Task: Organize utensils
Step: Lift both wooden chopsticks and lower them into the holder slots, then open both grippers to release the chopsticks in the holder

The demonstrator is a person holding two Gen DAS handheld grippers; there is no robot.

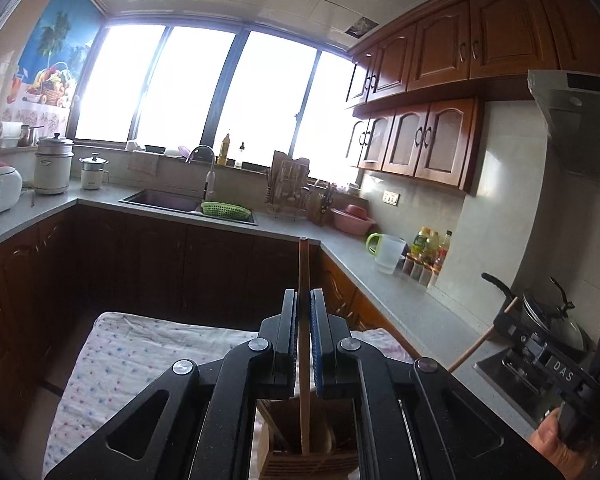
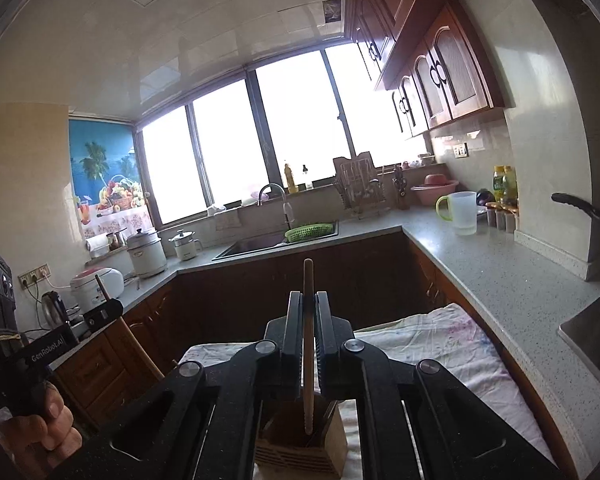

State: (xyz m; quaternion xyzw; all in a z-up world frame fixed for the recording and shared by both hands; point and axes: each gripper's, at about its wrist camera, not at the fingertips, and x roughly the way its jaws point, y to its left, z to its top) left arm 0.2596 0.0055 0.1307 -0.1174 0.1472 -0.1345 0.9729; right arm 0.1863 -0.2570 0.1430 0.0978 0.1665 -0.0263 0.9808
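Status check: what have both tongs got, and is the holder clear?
Left tongs shut on a chopstick. Right tongs shut on another chopstick. Wooden holder directly below both. Nothing blocking.

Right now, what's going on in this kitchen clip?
A person holds a gripper in each hand. The left gripper is shut on one chopstick, the right gripper on another chopstick. Both sticks hang over a wooden holder on a cloth, lower ends at its mouth.

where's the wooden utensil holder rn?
The wooden utensil holder sits bottom centre in both wrist views, on the floral cloth, directly below each hand-held gripper and the chopstick clamped in it.
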